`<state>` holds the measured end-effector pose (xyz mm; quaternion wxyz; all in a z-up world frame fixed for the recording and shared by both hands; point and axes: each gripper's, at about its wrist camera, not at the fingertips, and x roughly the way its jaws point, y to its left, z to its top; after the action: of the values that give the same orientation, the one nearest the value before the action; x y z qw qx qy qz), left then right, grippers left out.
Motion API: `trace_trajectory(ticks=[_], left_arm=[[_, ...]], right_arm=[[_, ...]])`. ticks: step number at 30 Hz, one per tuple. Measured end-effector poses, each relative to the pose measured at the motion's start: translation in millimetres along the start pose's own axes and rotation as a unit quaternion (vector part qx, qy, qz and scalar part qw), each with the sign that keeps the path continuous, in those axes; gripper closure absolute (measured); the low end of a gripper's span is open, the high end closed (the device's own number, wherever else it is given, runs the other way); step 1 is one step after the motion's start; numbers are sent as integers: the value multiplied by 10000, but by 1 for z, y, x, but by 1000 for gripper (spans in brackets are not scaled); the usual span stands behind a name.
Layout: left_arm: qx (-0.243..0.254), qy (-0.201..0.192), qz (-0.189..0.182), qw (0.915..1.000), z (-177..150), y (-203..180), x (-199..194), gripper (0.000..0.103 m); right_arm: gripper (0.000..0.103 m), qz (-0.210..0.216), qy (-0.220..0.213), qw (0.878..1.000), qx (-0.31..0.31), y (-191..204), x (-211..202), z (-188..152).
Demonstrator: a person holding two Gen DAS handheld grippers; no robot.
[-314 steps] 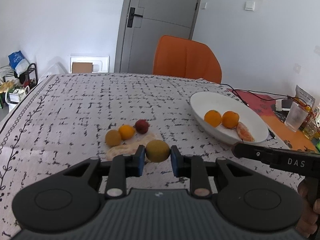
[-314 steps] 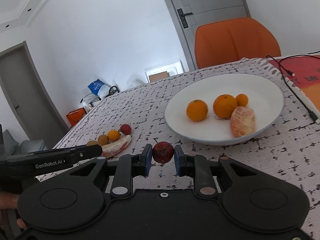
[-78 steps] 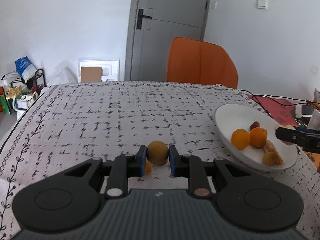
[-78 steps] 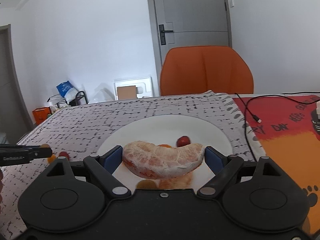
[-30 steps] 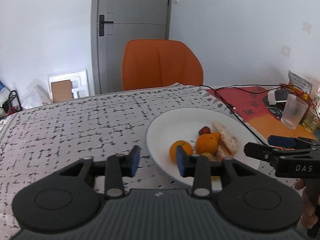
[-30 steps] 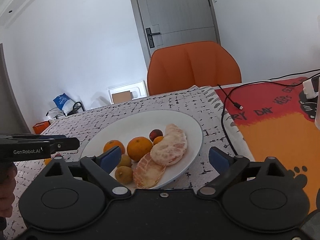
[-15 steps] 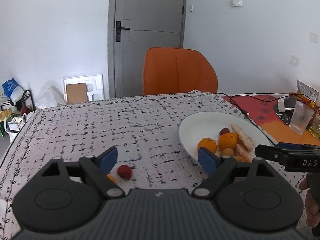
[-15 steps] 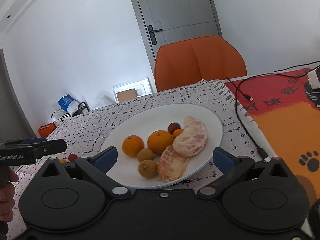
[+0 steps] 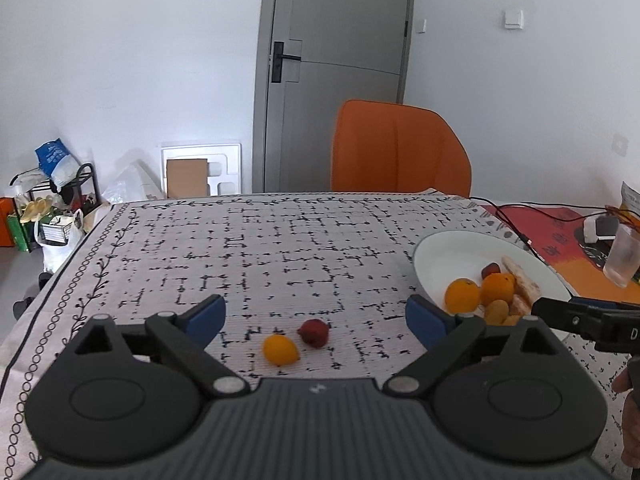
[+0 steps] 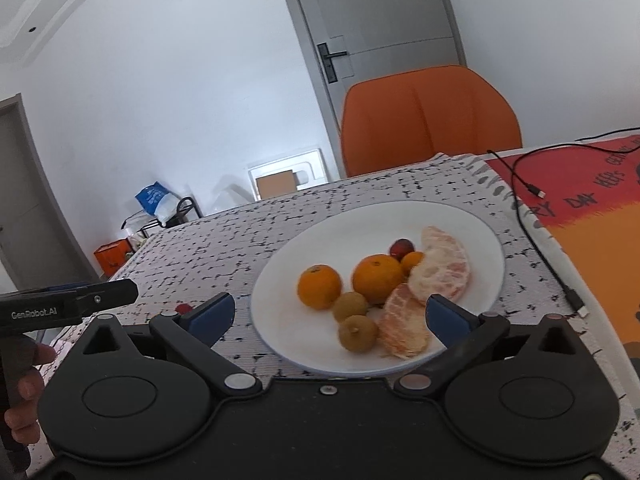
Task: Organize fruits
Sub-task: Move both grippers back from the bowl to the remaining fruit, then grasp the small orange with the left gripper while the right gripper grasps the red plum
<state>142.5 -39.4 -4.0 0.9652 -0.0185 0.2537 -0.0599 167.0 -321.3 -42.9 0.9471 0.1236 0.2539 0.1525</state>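
A white plate holds two oranges, two small brown fruits, two peeled citrus pieces, a small orange fruit and a red fruit. The plate also shows in the left wrist view. A small orange fruit and a red fruit lie on the tablecloth between the jaws of my left gripper, which is open and empty above them. My right gripper is open and empty over the plate's near rim.
An orange chair stands behind the patterned tablecloth. A red and orange mat with a black cable lies right of the plate. A clear cup stands at the far right.
My left gripper has swung left, away from the plate, and now faces the two loose fruits on the cloth. My right gripper has shifted a little; both stay open.
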Motion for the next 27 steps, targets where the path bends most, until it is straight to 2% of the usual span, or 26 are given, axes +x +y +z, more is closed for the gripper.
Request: trace_trajectory(ticks=[19, 23, 27], left_arm=[[-376, 30, 30, 9993, -10, 37, 3, 10], [-387, 74, 6, 9992, -14, 40, 8, 18], [-442, 177, -39, 9989, -17, 42, 16, 29]], right_arm=[[1, 409, 39, 9983, -405, 40, 14, 5], [2, 481, 78, 9976, -486, 46, 17, 6], [13, 565, 142, 9968, -554, 51, 24, 7]])
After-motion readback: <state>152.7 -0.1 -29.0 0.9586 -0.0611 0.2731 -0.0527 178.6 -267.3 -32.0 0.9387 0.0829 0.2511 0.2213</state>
